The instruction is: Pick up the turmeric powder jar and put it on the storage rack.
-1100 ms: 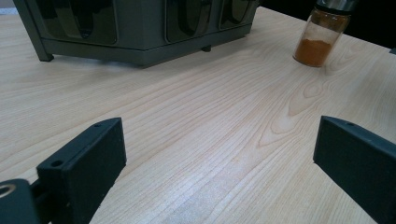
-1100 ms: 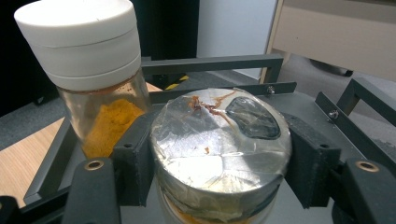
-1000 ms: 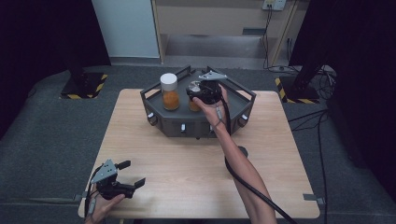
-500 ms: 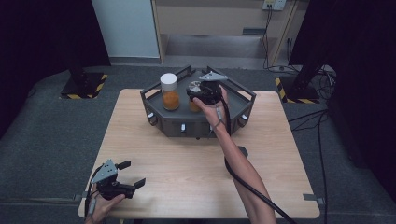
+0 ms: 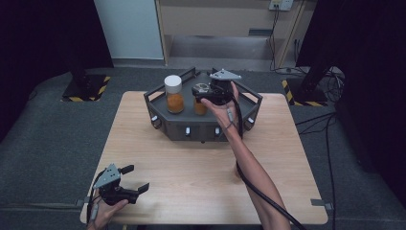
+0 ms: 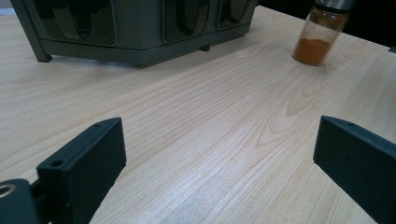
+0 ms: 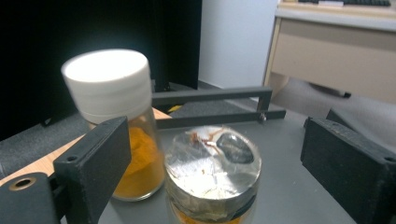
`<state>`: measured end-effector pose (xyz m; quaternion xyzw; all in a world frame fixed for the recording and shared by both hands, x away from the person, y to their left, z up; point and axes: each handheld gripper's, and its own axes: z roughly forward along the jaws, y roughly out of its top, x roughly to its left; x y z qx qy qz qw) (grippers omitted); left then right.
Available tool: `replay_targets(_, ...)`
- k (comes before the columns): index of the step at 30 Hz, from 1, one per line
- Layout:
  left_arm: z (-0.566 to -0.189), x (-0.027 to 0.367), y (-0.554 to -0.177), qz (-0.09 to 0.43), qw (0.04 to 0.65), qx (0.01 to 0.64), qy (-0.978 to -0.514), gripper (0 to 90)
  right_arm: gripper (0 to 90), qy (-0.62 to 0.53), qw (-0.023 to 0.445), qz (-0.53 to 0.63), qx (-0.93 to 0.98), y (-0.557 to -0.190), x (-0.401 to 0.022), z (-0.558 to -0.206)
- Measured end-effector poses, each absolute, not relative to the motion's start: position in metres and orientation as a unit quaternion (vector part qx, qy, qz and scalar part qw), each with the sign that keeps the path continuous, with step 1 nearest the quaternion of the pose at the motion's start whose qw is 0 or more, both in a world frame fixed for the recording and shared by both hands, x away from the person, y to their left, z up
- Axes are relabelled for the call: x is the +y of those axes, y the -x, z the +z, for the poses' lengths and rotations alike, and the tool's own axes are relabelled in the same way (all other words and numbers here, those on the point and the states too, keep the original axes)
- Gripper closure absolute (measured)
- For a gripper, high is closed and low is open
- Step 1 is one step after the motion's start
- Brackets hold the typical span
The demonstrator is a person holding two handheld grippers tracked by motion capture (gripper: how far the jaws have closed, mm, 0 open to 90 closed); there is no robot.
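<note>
A dark grey rack (image 5: 206, 130) stands at the table's far middle. On it are a white-capped jar (image 5: 174, 94) of orange powder and a silver-lidded jar (image 5: 200, 106). My right gripper (image 5: 204, 94) hovers open just over the silver-lidded jar (image 7: 212, 172), one jaw on each side of its lid without touching. The white-capped jar (image 7: 112, 116) stands behind the left jaw in the right gripper view. My left gripper (image 5: 135, 178) rests open near the table's front left edge, with bare wood between its jaws (image 6: 219, 140).
A third small jar of orange powder (image 6: 322, 32) stands on the wood beyond the left gripper, to the right of the rack (image 6: 140, 32). In the high view it is a dark spot (image 5: 238, 170) beside the right forearm. A rail (image 7: 210, 95) edges the rack top.
</note>
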<state>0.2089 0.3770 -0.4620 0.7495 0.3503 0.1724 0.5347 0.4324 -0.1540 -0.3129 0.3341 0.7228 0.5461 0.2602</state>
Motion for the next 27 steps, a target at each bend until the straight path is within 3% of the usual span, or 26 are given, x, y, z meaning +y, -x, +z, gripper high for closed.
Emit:
replay_targets(9,-0.462,0.376,-0.209,0.172,0.534,0.349,-0.75,1.7,7.7,-0.31,0.256,0.548,0.734,-0.415,-0.178,-0.291)
replay_targets(27,-0.462,0.375,-0.21,0.171,0.534,0.349,-0.751,1.6,7.7,-0.284,0.252,0.56,0.736,-0.372,-0.231,-0.278)
